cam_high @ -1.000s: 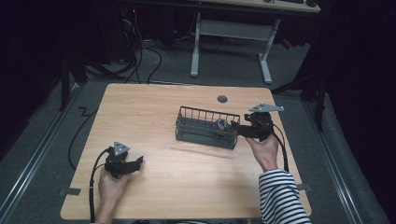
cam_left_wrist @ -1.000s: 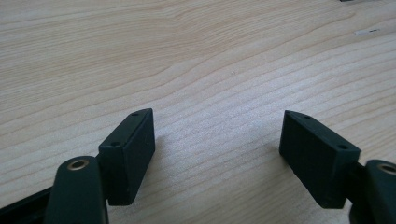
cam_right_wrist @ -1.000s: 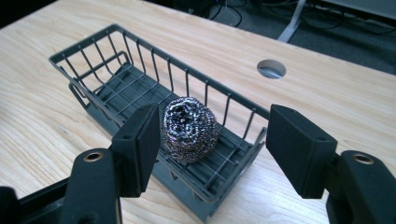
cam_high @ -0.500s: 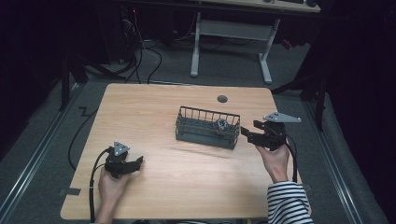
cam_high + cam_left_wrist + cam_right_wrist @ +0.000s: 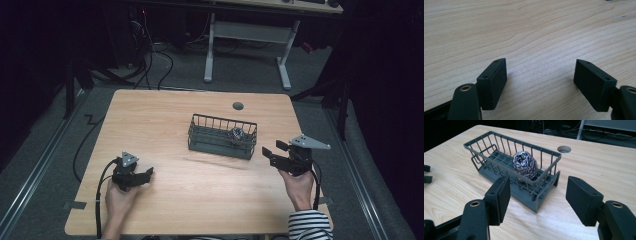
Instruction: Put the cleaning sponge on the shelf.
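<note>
- The wooden table (image 5: 170,125) is carrying everything, a round cable hole (image 5: 238,106) sitting near its far edge.
- The grey wire basket (image 5: 222,136) is standing right of centre, lengthwise across the table.
- The right gripper (image 5: 270,151) is hovering just beside the basket's right end, jaws spread apart with nothing between them.
- The left gripper (image 5: 148,173) is resting low at the near left, well apart from the basket, jaws gaping over bare wood.
- The steel scouring ball (image 5: 525,165) is sitting inside the basket, toward its right end.

Overhead view — gripper views close, low.
</note>
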`<state>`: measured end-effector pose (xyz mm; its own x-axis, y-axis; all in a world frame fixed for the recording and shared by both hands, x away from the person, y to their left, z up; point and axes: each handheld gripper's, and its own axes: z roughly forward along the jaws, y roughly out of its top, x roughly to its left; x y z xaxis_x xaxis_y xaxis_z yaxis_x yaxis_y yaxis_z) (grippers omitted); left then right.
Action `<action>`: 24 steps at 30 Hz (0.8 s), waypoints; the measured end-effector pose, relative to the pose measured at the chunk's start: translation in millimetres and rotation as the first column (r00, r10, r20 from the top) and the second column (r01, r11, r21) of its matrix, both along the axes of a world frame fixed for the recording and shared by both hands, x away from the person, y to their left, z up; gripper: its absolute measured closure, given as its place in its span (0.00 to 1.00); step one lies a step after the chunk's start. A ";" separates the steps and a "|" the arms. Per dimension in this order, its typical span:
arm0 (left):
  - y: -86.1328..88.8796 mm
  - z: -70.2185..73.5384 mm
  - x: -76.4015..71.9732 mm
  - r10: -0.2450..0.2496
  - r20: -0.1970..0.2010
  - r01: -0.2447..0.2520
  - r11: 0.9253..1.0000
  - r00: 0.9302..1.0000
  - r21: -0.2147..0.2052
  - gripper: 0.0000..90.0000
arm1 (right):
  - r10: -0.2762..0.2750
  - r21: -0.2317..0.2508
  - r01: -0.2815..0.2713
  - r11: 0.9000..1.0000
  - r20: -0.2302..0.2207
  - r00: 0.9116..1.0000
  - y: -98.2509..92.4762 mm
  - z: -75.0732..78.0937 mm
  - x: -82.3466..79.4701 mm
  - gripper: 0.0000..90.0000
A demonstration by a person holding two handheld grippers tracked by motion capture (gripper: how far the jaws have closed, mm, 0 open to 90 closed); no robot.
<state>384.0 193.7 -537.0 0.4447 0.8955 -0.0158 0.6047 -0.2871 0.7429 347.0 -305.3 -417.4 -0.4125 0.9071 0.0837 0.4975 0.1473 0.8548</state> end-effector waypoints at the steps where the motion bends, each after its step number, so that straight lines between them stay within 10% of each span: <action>1: 0.0 0.0 0.0 0.000 0.000 0.000 1.000 1.000 0.000 0.30 | 0.001 0.004 -0.001 1.000 0.000 1.000 -0.5 -1.7 -0.8 0.41; 24: 0.0 0.0 0.0 -0.001 -0.001 0.001 1.000 1.000 0.000 0.30 | -0.002 0.063 0.004 0.998 -0.043 0.999 1.6 -47.3 -17.3 0.41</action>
<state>384.0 193.7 -537.0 0.4455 0.8952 -0.0159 0.6048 -0.2878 0.7425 329.7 -303.7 -464.7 -0.4046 0.9006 0.1586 0.5343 0.0921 0.8403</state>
